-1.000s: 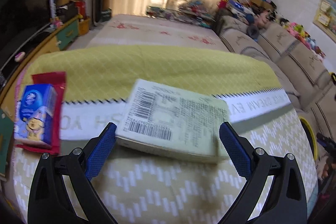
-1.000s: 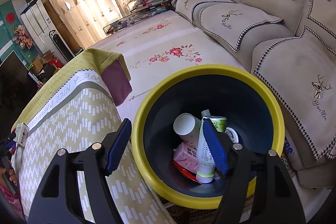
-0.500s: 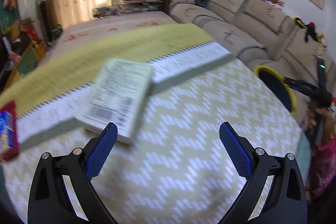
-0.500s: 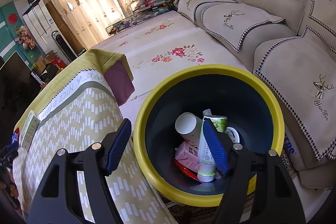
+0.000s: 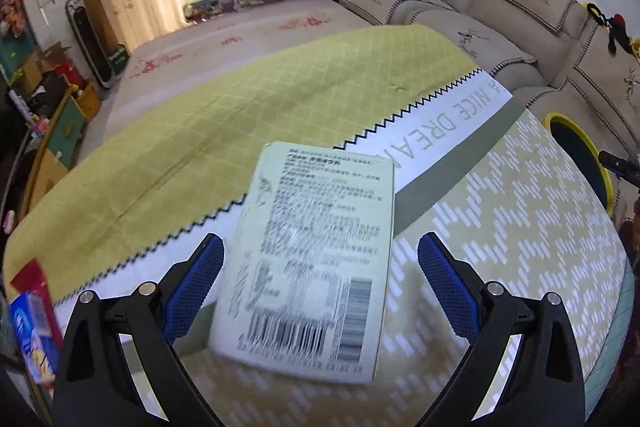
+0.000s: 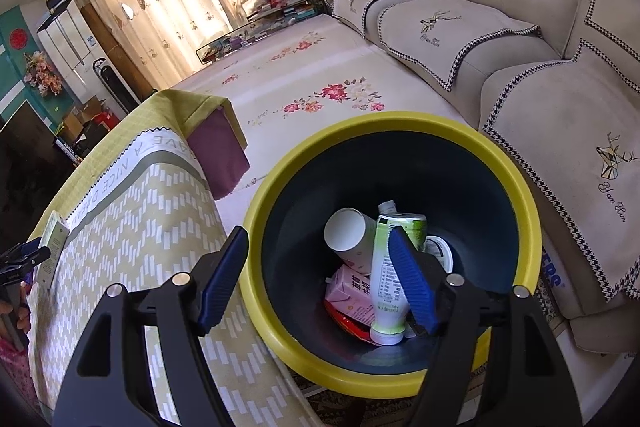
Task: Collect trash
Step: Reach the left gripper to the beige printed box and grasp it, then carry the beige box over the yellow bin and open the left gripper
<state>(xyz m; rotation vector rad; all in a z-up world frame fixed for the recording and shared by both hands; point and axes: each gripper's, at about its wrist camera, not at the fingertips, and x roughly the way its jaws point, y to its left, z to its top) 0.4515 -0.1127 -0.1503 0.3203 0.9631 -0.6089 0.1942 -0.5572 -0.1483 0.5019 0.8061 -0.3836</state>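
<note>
Pale green box (image 5: 316, 263), seemingly black-printed; yellow-rimmed dark bin (image 6: 516, 179); yellow-green zigzag tablecloth (image 5: 500, 211).

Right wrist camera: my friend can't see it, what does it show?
An open claw hangs over a yellow-rimmed bin holding a paper cup, a white bottle and a pink carton. A cloth-covered table stands beside it.

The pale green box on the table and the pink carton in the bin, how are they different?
The pale green box lies flat on the tablecloth, barcode side up; the pink carton sits tilted inside the yellow-rimmed bin. The box lies alone between the open left gripper's jaws; the carton is crowded by a paper cup and a bottle. Both are printed packaging.
</note>
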